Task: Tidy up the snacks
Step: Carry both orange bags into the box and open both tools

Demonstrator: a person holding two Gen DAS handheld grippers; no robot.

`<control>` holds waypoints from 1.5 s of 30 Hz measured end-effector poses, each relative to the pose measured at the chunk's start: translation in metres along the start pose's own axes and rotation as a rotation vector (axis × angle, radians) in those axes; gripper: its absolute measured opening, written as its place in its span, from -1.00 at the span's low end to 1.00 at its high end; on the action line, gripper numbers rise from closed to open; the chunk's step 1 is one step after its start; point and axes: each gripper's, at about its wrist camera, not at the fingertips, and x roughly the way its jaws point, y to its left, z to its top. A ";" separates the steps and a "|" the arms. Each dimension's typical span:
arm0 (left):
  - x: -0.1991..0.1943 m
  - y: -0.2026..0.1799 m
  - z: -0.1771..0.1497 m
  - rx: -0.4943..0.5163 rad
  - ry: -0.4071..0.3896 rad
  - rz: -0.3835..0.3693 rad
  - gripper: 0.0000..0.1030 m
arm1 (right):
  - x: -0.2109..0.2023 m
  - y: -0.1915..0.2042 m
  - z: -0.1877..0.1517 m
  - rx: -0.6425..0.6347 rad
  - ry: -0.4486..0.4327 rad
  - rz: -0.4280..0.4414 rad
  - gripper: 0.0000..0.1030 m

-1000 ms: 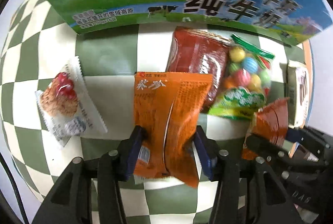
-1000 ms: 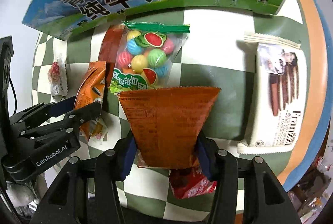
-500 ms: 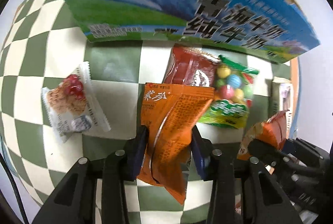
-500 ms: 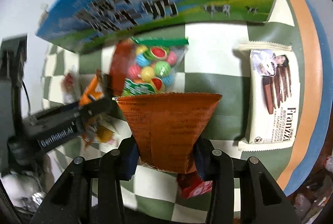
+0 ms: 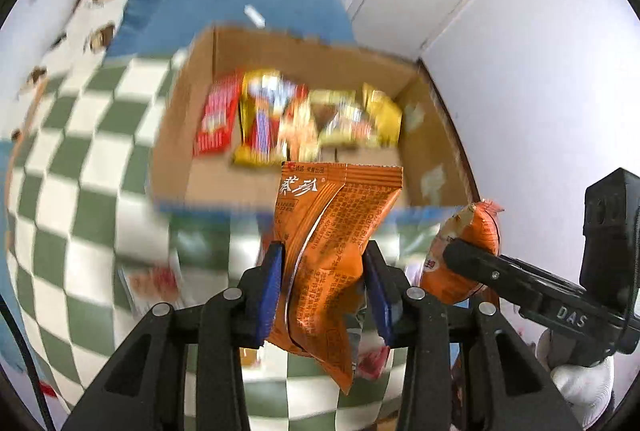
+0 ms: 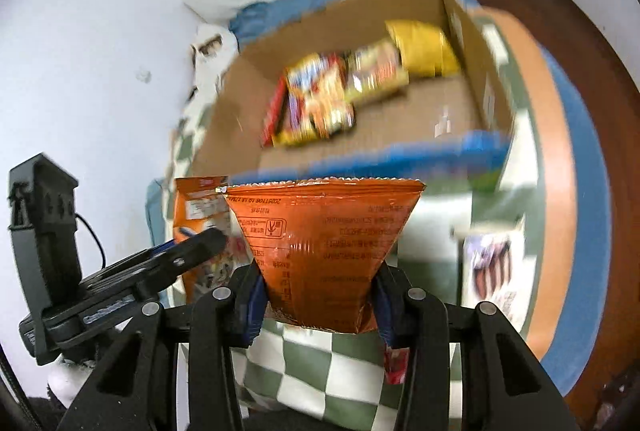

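My left claw (image 5: pixel 324 291) is clamped on a crinkled bright-orange foil snack packet (image 5: pixel 332 255), my right claw (image 6: pixel 318 297) on a darker orange foil pouch (image 6: pixel 322 247). Both are gripped near their lower ends, tops free, probably for dropping into the open brown cardboard box (image 5: pixel 176 155) of snacks ahead. Both claws tilt downward, side by side above the green-and-white checked bench (image 5: pixel 80 159).
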 end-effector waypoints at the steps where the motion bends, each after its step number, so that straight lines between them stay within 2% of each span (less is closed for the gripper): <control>1: -0.003 -0.004 0.011 0.010 -0.014 0.012 -0.29 | -0.005 -0.001 0.010 -0.003 -0.011 -0.007 -0.10; 4: 0.002 -0.010 0.047 0.036 -0.050 0.093 -0.29 | -0.008 0.004 0.044 -0.012 -0.023 -0.036 -0.10; 5: -0.008 -0.007 0.052 0.044 -0.054 0.115 -0.29 | -0.008 0.003 0.054 -0.016 -0.011 -0.049 -0.10; 8: 0.011 -0.003 0.077 0.059 -0.039 0.199 -0.29 | 0.005 0.000 0.083 -0.031 0.040 -0.098 -0.10; 11: 0.039 0.006 0.092 0.071 0.004 0.270 -0.29 | 0.033 -0.007 0.108 -0.029 0.144 -0.151 -0.10; 17: 0.104 0.026 0.098 0.076 0.145 0.377 -0.26 | 0.099 -0.027 0.121 -0.015 0.360 -0.266 -0.06; 19: 0.115 0.030 0.098 0.068 0.156 0.378 -0.16 | 0.114 -0.034 0.122 0.015 0.395 -0.268 0.24; 20: 0.116 0.032 0.098 0.063 0.156 0.385 -0.08 | 0.120 -0.036 0.123 0.016 0.400 -0.276 0.56; 21: 0.119 0.034 0.099 0.055 0.155 0.386 0.22 | 0.125 -0.039 0.125 0.017 0.397 -0.295 0.75; 22: 0.121 0.036 0.100 0.051 0.157 0.381 0.58 | 0.127 -0.040 0.127 0.016 0.391 -0.308 0.76; 24: 0.121 0.038 0.101 0.043 0.142 0.372 0.73 | 0.131 -0.041 0.128 0.013 0.384 -0.319 0.77; 27: 0.121 0.042 0.100 0.037 0.137 0.379 0.79 | 0.131 -0.042 0.126 -0.005 0.373 -0.333 0.83; 35: 0.115 0.048 0.090 -0.003 0.134 0.353 0.79 | 0.123 -0.041 0.115 -0.021 0.301 -0.332 0.83; 45: 0.071 0.033 0.068 0.003 0.045 0.323 0.79 | 0.083 -0.026 0.091 -0.052 0.181 -0.325 0.83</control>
